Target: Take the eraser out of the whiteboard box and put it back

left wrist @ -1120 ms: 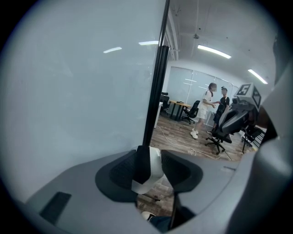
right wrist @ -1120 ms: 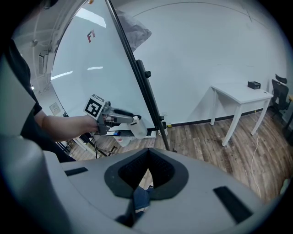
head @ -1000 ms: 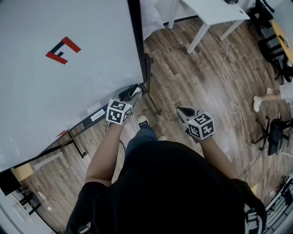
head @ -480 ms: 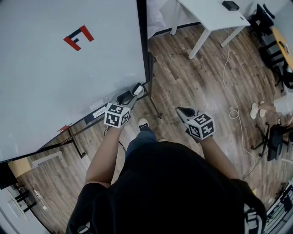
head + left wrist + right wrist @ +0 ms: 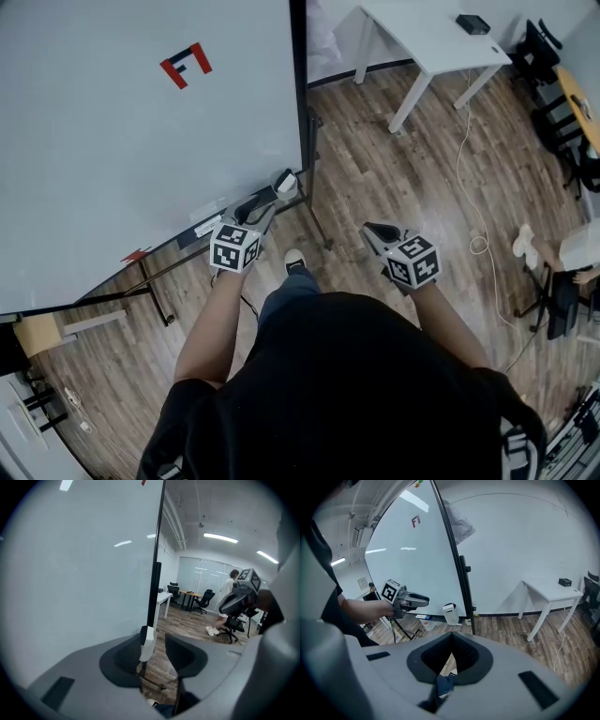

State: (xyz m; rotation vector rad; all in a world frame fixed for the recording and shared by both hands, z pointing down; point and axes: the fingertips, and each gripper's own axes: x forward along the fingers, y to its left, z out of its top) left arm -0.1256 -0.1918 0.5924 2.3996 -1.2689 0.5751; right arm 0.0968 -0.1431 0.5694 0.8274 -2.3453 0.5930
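Left gripper (image 5: 272, 195) is aimed at the small white plastic whiteboard box (image 5: 286, 182), which hangs at the lower right corner of the big white whiteboard (image 5: 141, 141), at one o'clock from the tips. Its jaws are spread wide and empty, just short of the box. The eraser can't be made out. Over at three o'clock, the right gripper (image 5: 372, 229) has its jaws pressed together, gripping nothing.

The wooden floor (image 5: 394, 178) beneath you
You are standing on it, and a white cable (image 5: 457, 141) is trailing across it beside the white table (image 5: 431, 28).
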